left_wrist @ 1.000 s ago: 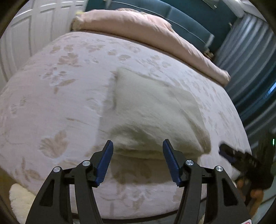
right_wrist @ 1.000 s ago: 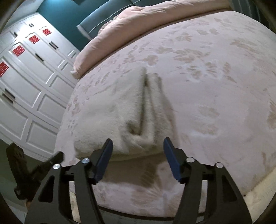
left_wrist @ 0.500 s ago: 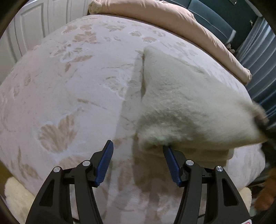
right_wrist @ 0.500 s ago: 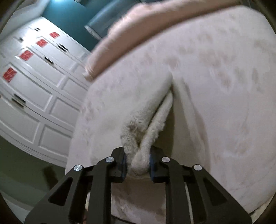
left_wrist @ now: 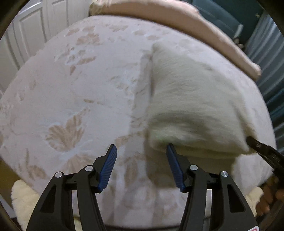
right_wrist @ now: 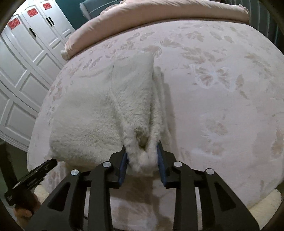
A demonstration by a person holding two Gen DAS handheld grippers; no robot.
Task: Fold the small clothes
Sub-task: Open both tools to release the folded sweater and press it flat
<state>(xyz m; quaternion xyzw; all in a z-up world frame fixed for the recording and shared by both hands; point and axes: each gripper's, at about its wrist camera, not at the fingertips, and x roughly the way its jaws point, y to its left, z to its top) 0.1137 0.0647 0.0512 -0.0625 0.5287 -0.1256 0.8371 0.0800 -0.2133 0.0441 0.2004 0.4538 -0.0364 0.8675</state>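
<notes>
On the bed (left_wrist: 74, 92), whose pale cover carries a leaf pattern, one fluffy cream garment (left_wrist: 191, 99) lies near the front edge, right of centre in the left wrist view, already doubled so that its layers show along the near hem. The left gripper (left_wrist: 140, 160) stands about half open with nothing between its jaws; its right pad sits against or just under the garment's near-left corner, while the other pad hangs over bare bedcover. To do this step well, that gripper should, in my judgement, shift right until both pads straddle the corner, taking in every layer before closing, so that the left corner lifts level with the right one. At the garment's near-right corner the right gripper (right_wrist: 142, 160) has a bunched tuft of pile between its blue pads; its jaws are opening at this moment, though the pads look as if they press the fleece on both sides. A slack hold on thick pile could slip, so it seems wise to firm that grip before any lift, then carry both corners together to keep the fold's edge straight. Counted: one garment, one bed, two grippers, and one pink duvet (right_wrist: 159, 16) rolled along the far side.
</notes>
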